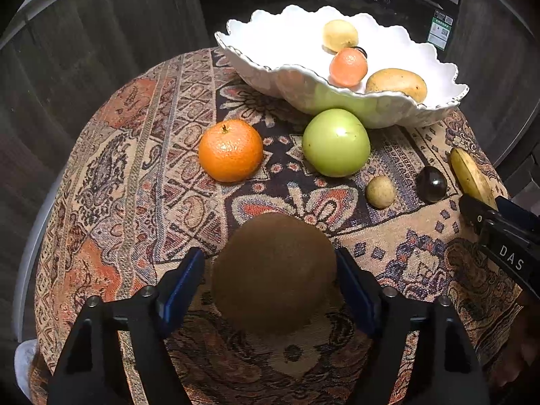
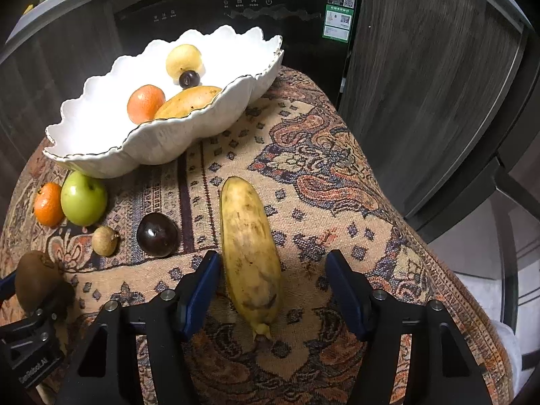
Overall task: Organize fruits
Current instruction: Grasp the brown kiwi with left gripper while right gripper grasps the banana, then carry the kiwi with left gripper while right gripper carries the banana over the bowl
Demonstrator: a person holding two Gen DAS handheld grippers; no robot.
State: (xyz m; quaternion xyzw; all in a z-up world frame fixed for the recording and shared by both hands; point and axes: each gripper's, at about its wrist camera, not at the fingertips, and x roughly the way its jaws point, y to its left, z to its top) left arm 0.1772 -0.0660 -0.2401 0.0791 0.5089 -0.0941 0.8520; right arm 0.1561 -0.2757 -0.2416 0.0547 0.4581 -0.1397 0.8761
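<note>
A brown kiwi [image 1: 274,271] sits between the fingers of my left gripper [image 1: 270,270]; the pads stand close on both sides, contact unclear. It also shows in the right wrist view [image 2: 35,276]. My right gripper [image 2: 272,276] is open around a yellow banana [image 2: 249,253] lying on the cloth; the banana is nearer the left finger. A white scalloped bowl [image 1: 388,111] at the back holds a mango [image 1: 396,82], an orange [image 1: 348,66], a pale fruit [image 1: 339,35] and a dark plum [image 2: 189,78].
On the patterned cloth [image 1: 135,168] lie an orange [image 1: 230,150], a green apple [image 1: 335,142], a small tan longan [image 1: 380,191] and a dark plum [image 1: 432,183]. A black appliance [image 2: 270,17] and dark wood cabinets stand behind the round table.
</note>
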